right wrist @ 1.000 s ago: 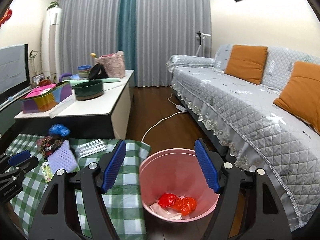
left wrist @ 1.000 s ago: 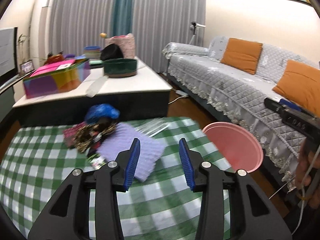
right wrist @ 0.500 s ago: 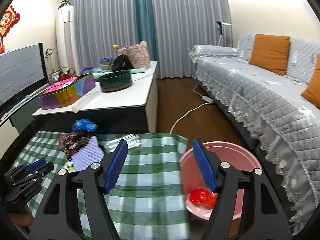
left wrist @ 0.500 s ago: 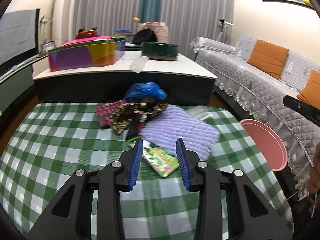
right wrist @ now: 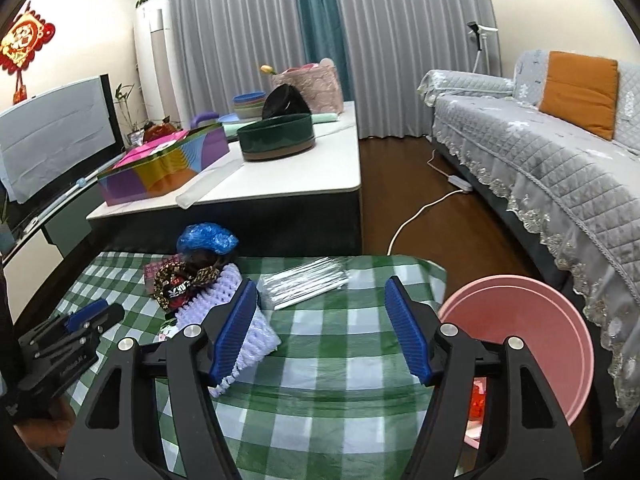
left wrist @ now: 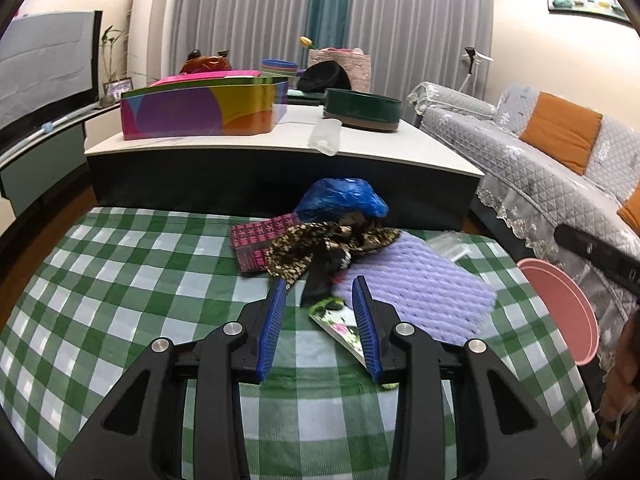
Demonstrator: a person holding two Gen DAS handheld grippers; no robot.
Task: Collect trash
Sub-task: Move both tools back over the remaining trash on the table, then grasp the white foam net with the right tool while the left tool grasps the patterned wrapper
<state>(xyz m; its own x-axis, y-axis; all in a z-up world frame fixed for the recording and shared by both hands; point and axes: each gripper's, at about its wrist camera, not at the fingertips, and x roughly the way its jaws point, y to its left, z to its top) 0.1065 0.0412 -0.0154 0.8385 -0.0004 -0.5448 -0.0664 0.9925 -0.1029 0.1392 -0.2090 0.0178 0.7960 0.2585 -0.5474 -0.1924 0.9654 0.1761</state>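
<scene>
A trash pile lies on the green-checked tablecloth (left wrist: 120, 280): a blue plastic bag (left wrist: 344, 200), a magenta packet (left wrist: 256, 244), a leopard-print wrapper (left wrist: 312, 248), a purple ribbed mat (left wrist: 416, 284) and a clear plastic sleeve (right wrist: 308, 280). My left gripper (left wrist: 320, 284) stands open at the pile's near edge. A green floral wrapper (left wrist: 336, 324) lies flat between its blue pads, untouched. My right gripper (right wrist: 320, 280) is open over the cloth, its left finger beside the purple mat (right wrist: 256, 332). The pink bin (right wrist: 520, 320) stands off the table's right edge with red trash (right wrist: 478, 400) inside.
Behind the cloth stands a low white table (left wrist: 280, 148) with a colourful tin (left wrist: 200, 108) and a dark green round box (left wrist: 362, 108). A grey sofa (right wrist: 540, 152) with orange cushions runs along the right. A white power cord (right wrist: 420, 216) lies on the wooden floor.
The left gripper swung left from the bin side and closed in on the pile, jaws a little narrower. The right gripper moved left from above the pink bin to over the cloth.
</scene>
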